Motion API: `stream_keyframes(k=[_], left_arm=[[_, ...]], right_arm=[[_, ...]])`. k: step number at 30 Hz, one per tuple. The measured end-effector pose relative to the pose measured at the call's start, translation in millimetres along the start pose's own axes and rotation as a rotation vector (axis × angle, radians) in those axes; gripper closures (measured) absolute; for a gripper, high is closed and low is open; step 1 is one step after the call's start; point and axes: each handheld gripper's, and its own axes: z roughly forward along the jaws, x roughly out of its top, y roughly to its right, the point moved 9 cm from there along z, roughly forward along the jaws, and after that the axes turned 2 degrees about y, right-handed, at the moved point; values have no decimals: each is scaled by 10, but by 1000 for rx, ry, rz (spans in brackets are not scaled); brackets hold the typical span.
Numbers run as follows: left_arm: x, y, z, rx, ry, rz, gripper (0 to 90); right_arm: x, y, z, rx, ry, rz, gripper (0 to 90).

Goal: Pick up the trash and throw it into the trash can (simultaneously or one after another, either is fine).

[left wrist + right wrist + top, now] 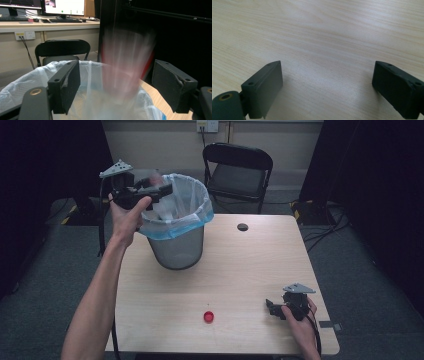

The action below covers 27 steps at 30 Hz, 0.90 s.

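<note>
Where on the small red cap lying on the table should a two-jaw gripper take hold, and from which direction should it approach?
Grip the red cap across its round side wall, coming straight down from above. It lies flat and low on the bare table, so a sideways approach would probably scrape the wood. The right gripper, open, sits nearest.

Matt pale wood-grain table (240, 270), mesh metal bin (177, 247) w/ thin plastic liner (192, 202).
</note>
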Motion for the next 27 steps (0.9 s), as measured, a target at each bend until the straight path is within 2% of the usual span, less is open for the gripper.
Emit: stream_keyframes(k=[7,10,14,15,18,27], left_arm=[[-27,-7,-40,-9,1,-2,211],[-75,-25,-56,-14,-11,-31,235],[-104,-27,-73,-23,-7,-40,235],[-134,-24,-79,-24,-22,-31,235],[-160,-5,-96,-27,-24,-21,229],[-190,84,-175,-61,-15,-24,232]], right_arm=[[0,0,0,0,0,0,89],[0,0,0,0,0,0,89],[0,0,0,0,0,0,89],[0,0,0,0,0,0,89],[0,0,0,0,0,0,89],[0,0,0,0,0,0,89]])
